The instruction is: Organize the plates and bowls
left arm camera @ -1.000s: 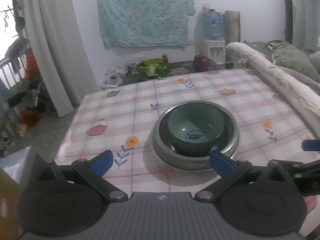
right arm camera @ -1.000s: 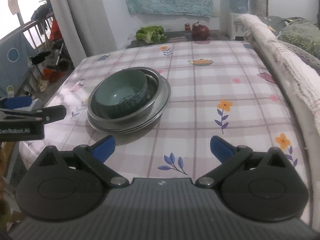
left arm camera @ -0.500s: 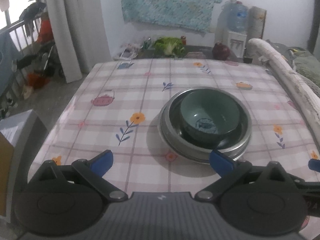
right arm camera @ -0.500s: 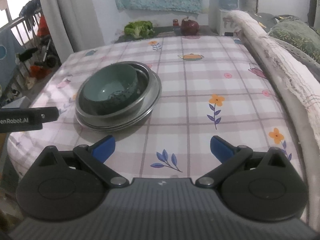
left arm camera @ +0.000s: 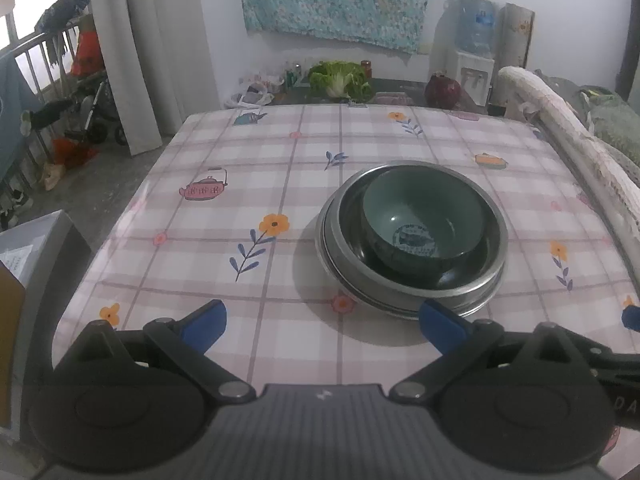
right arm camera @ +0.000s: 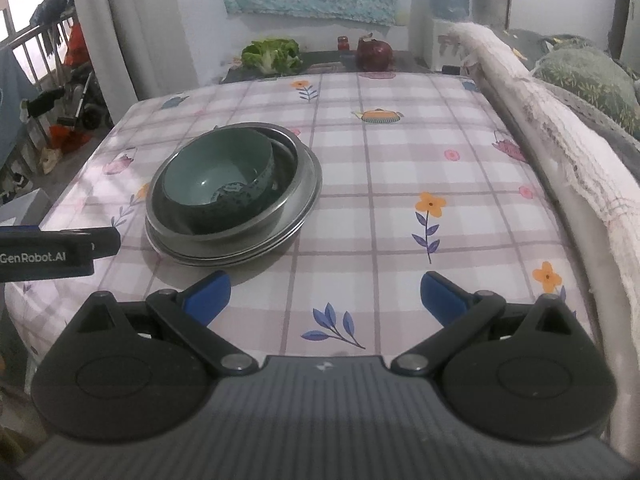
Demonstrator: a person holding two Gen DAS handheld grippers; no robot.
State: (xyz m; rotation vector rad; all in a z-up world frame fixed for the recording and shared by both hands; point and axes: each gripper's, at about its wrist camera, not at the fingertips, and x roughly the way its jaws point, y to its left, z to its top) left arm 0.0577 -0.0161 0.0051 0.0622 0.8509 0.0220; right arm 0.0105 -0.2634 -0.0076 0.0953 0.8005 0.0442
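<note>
A green bowl [left arm camera: 424, 216] [right arm camera: 218, 174] sits nested inside a dark bowl [left arm camera: 466, 270] [right arm camera: 188, 220], which rests in a steel dish on stacked metal plates [left arm camera: 332, 240] [right arm camera: 308, 184] on the checked tablecloth. My left gripper [left arm camera: 323, 324] is open and empty, held near the table's front edge just short of the stack. My right gripper [right arm camera: 325, 298] is also open and empty, to the right of the stack over bare cloth. The left gripper's side [right arm camera: 60, 254] shows at the left edge of the right wrist view.
The table [left arm camera: 240, 184] [right arm camera: 400, 160] carries a pink plaid cloth with flower prints. A padded rail [right arm camera: 552, 128] runs along its right side. Lettuce [left arm camera: 340, 78] and a dark red pot [left arm camera: 442, 90] stand on a counter behind. A curtain [left arm camera: 152, 40] hangs at the left.
Both grippers have drawn back and risen from the stack, which now looks farther off. The left view has swung left. The bowls and plates have not moved.
</note>
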